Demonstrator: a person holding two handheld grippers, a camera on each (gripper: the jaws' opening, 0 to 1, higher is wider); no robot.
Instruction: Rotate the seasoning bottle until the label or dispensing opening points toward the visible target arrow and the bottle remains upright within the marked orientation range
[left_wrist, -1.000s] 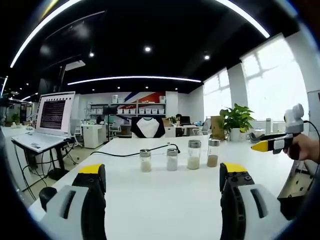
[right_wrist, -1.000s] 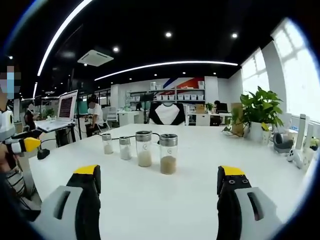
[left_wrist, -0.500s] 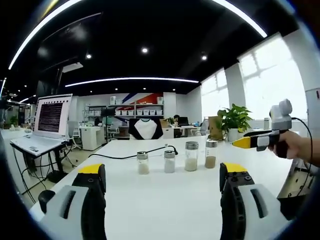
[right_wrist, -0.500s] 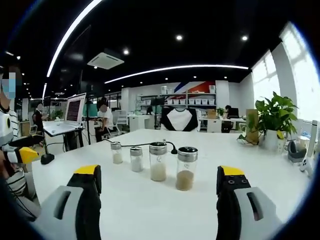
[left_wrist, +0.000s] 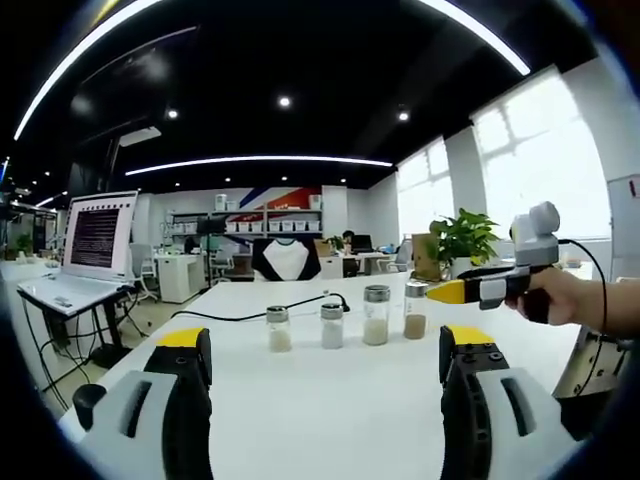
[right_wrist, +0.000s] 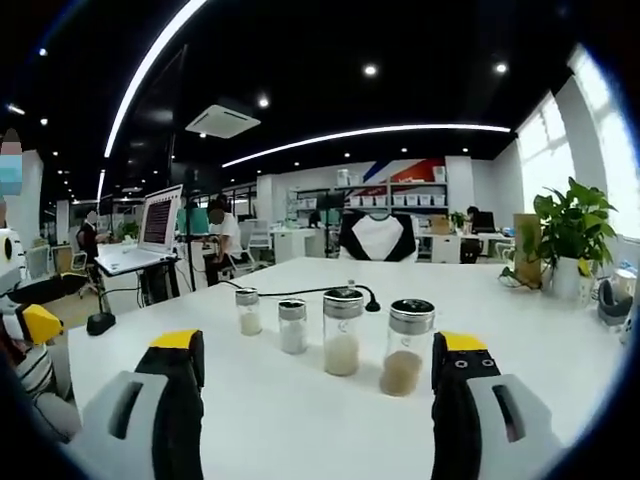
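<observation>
Right tool (right_wrist: 315, 400) released; seasoning bottle (right_wrist: 405, 347) upright at lower right, just beside its right jaw.

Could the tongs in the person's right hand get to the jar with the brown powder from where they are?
Probably yes. The right tongs stand open, the brown-powder jar stands just ahead, nearest their right jaw, with only bare white table between.

I see four seasoning bottles in a row on the table (right_wrist: 300, 400). In my right gripper view, the tallest brown-filled bottle (right_wrist: 405, 346) stands at 3 o'clock of the pale-filled bottle (right_wrist: 342, 331); two small shakers (right_wrist: 292, 325) (right_wrist: 247, 311) sit at its 9 o'clock. A cable (right_wrist: 300, 293) lies behind them. A laptop (right_wrist: 150, 228) sits far at 10 o'clock, a potted plant (right_wrist: 572, 235) at 2 o'clock.
</observation>
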